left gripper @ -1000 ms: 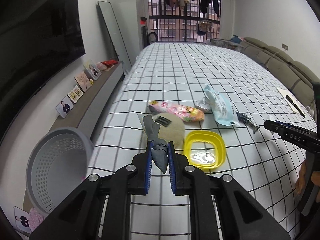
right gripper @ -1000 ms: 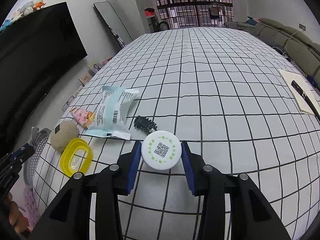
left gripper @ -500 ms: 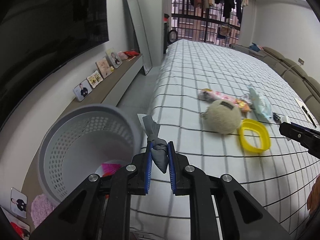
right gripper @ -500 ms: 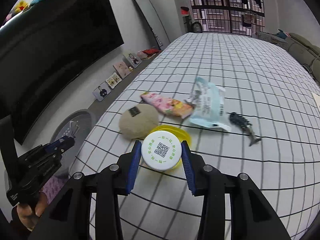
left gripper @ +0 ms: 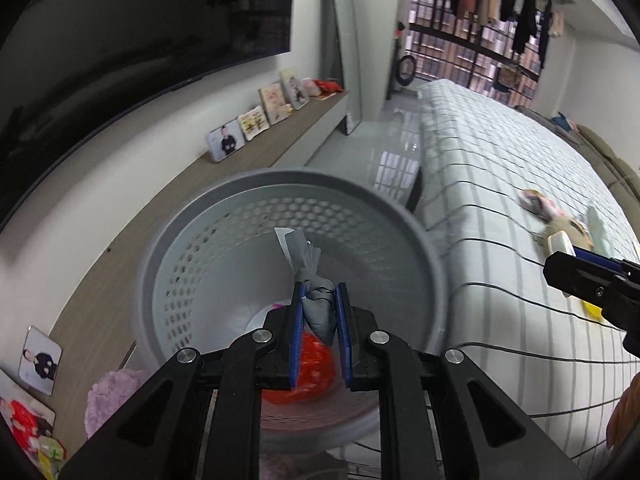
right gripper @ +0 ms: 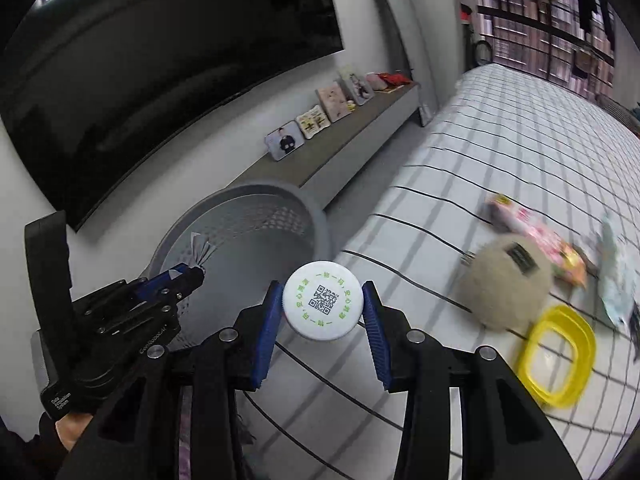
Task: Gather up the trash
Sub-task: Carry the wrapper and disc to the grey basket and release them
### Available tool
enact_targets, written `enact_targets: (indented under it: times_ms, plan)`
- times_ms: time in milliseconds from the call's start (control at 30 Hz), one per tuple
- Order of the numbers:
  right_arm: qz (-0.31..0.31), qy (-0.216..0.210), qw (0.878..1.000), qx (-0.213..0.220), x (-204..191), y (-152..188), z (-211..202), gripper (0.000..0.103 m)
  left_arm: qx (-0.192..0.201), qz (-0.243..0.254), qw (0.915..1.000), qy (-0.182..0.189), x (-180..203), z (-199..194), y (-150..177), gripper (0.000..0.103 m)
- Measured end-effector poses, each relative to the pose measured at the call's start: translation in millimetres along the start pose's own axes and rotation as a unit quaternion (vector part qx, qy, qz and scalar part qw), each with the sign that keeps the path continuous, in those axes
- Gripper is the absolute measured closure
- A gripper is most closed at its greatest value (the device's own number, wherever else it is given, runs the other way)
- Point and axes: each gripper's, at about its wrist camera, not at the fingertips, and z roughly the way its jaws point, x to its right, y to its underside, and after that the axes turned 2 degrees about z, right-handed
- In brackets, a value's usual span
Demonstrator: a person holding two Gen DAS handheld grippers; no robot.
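The left gripper [left gripper: 319, 312] is clenched on a grey twisted wrapper [left gripper: 314, 296], held over the mouth of the grey perforated basket [left gripper: 192, 264] on the floor — red trash lies at its bottom. The right gripper [right gripper: 322, 306] grasps a round white lid [right gripper: 322, 306] above the bed's [right gripper: 500, 152] edge, the basket at its ten o'clock.

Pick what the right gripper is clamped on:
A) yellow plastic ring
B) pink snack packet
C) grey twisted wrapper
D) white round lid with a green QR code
D: in the right wrist view, the right gripper has its blue pads against both sides of the white round lid with green print and a QR code, while the grey twisted wrapper sits in the left gripper over the grey perforated basket.
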Motion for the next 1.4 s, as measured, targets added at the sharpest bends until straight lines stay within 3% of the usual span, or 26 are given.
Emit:
enact_targets:
  times_ms: [367,633,867,933,967,1000,1133,1400]
  plan:
    - [-0.045,-0.033,0.997,-0.045,-46.2,-24.6,64.3,0.064,-0.021,-0.040,0.9987,-0.024,-46.2,23.2,-0.9,0.088]
    - [-0.034,-0.049,0.996,-0.068,-40.5,-18.6,91.9,0.064,-0.035,-0.040,0.9982,-0.025,-52.5,38.0,-0.8,0.088]
    - [-0.028,-0.059,0.996,-0.056,-36.6,-17.4,90.6,0.063,-0.046,-0.040,0.9976,-0.033,-54.2,44.7,0.5,0.087]
    - [-0.027,-0.061,0.996,-0.054,-35.9,-17.2,89.9,0.057,-0.045,-0.041,0.9975,-0.035,-54.6,43.6,0.0,0.085]
    - [-0.026,-0.062,0.996,-0.052,-35.4,-17.4,88.9,0.048,-0.044,-0.040,0.9975,-0.038,-55.4,41.9,-0.2,0.085]
    - [-0.025,-0.063,0.996,-0.049,-34.8,-17.5,86.8,0.043,-0.044,-0.040,0.9974,-0.040,-55.4,41.4,0.1,0.081]
    - [-0.026,-0.061,0.997,-0.043,-34.0,-17.5,86.8,0.043,-0.038,-0.043,0.9972,-0.048,-58.0,37.6,-1.5,0.059]
    - [-0.023,-0.061,0.997,-0.040,-31.8,-16.9,85.2,0.043,-0.028,-0.049,0.9969,-0.056,-63.9,29.4,-3.4,0.037]
